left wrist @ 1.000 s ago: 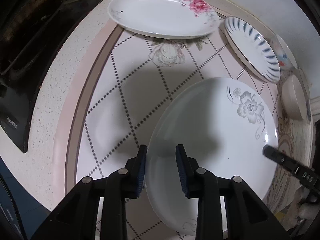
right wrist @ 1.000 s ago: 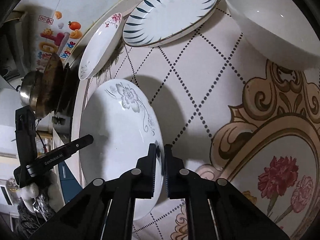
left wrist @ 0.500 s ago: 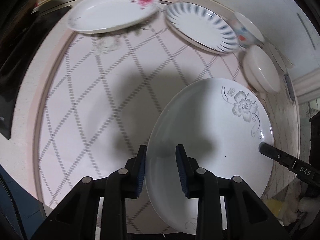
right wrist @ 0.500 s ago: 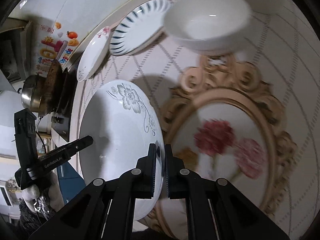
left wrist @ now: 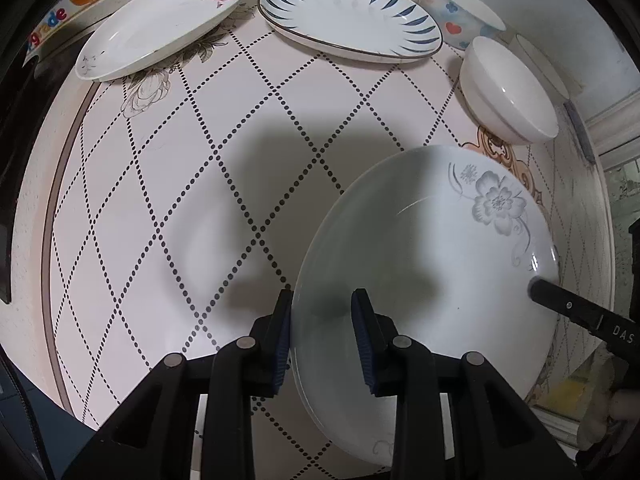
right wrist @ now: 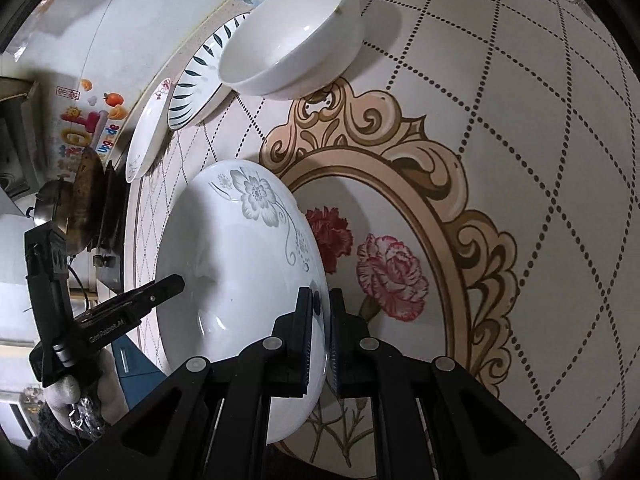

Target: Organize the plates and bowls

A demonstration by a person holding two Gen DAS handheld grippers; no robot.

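Left wrist view shows the left gripper (left wrist: 322,332) pinching the near rim of the grey-flower plate (left wrist: 432,248), which fills the lower right of the frame above the table (left wrist: 160,200). In the right wrist view the right gripper (right wrist: 320,332) is pressed together on the opposite rim. The plate seems to be in transport. I judge the next move needs a level lowering onto a resting plate, perhaps the blue-striped plate (left wrist: 352,20) at the top, clear of the white bowl (left wrist: 508,88).
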